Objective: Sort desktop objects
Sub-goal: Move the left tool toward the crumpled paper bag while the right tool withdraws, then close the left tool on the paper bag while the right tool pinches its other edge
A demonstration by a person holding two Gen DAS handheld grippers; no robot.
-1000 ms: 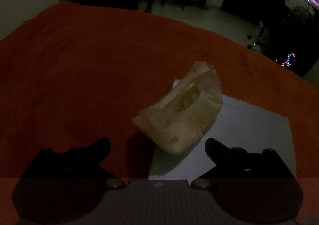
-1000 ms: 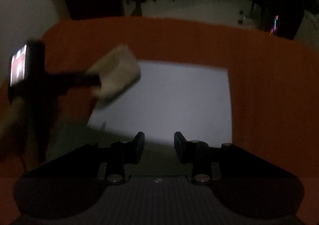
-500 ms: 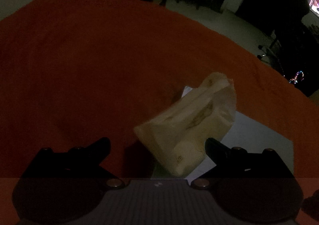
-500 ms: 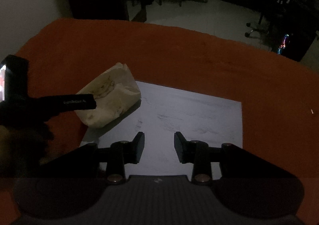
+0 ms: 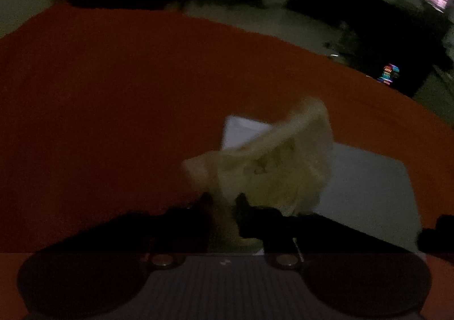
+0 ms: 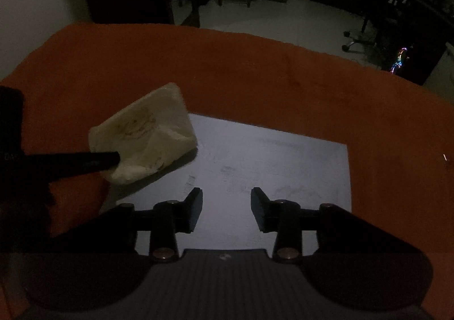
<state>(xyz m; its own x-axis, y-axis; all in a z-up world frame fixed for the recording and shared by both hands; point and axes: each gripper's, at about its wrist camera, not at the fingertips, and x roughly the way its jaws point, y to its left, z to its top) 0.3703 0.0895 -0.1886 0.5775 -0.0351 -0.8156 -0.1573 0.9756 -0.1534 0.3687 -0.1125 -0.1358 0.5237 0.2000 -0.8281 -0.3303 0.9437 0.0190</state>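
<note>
— What has the left gripper (image 5: pixel 222 202) got?
— Its jaws are pinched on a crumpled cream plastic bag (image 5: pixel 272 166), which bulges ahead of them, over the white sheet (image 6: pixel 272 166).
— And the right gripper (image 6: pixel 227 206)?
— Jaws parted, nothing between them; bag ahead-left.

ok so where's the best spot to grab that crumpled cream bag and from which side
Probably the loose near corner of the cream bag, coming in low from the left over the orange cloth. That end is thin, gathered plastic that flattens between two fingers, while the bulging middle looks too wide. The left gripper is already shut there; the right gripper is open above the white sheet.
</note>
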